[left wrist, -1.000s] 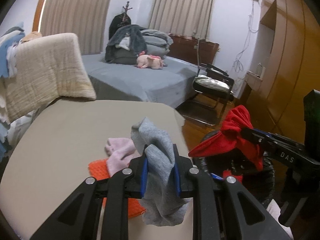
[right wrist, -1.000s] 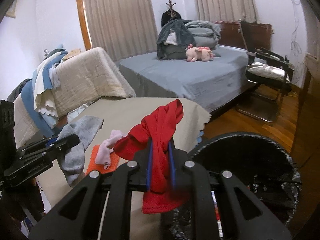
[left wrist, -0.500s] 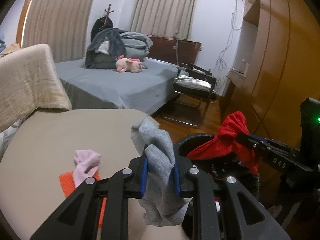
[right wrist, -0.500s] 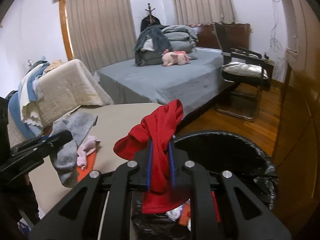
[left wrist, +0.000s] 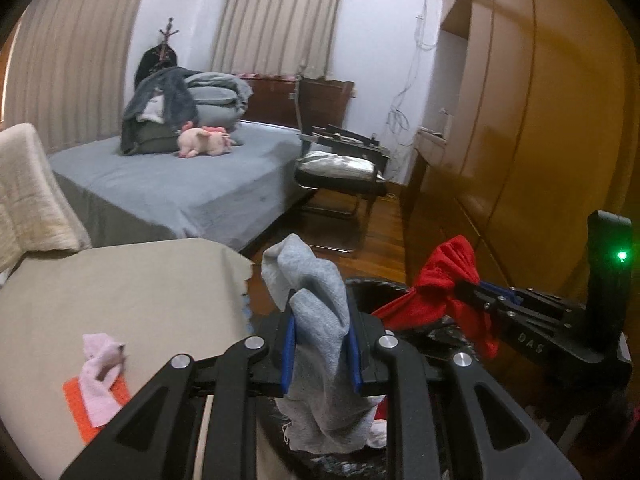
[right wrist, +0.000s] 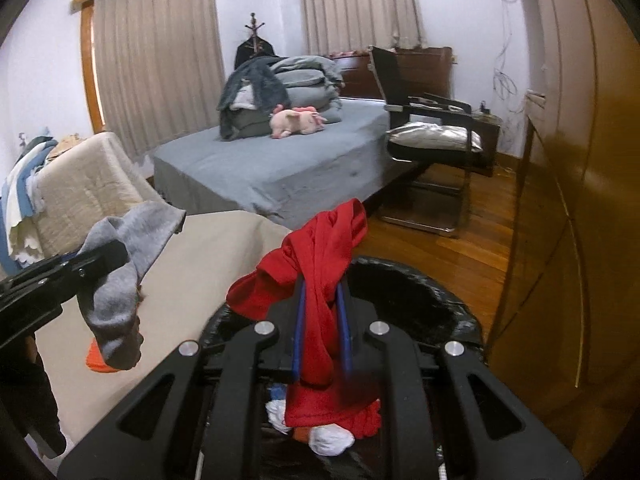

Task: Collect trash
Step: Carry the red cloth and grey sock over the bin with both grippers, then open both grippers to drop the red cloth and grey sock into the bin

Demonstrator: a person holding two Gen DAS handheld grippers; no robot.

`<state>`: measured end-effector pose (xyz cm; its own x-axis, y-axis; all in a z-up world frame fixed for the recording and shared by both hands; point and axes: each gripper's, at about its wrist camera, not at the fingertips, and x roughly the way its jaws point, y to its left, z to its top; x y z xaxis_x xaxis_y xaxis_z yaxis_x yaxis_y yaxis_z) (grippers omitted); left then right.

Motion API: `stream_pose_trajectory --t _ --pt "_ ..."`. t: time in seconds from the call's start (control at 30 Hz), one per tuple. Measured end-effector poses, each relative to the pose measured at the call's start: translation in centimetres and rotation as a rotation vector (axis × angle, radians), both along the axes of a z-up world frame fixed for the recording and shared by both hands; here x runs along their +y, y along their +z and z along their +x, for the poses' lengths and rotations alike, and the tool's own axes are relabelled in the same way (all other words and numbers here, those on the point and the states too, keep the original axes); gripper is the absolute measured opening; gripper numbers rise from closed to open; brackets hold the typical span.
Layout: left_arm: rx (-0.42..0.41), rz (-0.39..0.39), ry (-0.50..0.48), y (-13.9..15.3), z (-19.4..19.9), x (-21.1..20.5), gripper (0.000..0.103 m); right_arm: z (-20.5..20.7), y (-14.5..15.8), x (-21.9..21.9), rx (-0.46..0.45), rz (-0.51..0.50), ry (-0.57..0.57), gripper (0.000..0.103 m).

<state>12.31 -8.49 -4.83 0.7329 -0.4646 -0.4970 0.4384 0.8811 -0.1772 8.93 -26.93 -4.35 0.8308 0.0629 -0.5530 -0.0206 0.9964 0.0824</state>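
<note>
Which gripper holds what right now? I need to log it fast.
Left gripper: closed on the grey sock.
Right gripper: closed on the red cloth, over the bin.

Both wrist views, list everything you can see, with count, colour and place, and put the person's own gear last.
grey sock: one, grey, clamped in left claw
red cloth: one, red, clamped in right claw over the bin
trash bin: one, black liner, on the floor beside the table, scraps inside
table: one, beige
pink sock: one, pink, on the orange cloth
orange cloth: one, orange, on the table
bed: one, grey
plush pig: one, pink, on the bed
chair: one, black, beside the bed
wardrobe: one, brown, right wall
left claw: black, blue pads
right claw: black, blue pads
</note>
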Motion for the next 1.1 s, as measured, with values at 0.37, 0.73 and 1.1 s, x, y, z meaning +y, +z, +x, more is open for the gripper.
stream_pose_trajectory --t 0.37,0.73,1.1 --pt "0.038 0.01 -0.086 -2.1 1.1 -4.9 0.021 -0.3 -1.8 -3.5 0.033 0.005 -0.074 0.013" --pt "0.142 -0.008 -0.152 -5.8 3.6 -7.2 0.04 1.4 -5.4 -5.2 0.117 -0.008 -0.115 0.037" --pt "0.127 0.02 -0.065 -5.7 2.8 -3.9 0.075 0.5 -5.0 -5.0 0.077 -0.029 -0.134 0.093"
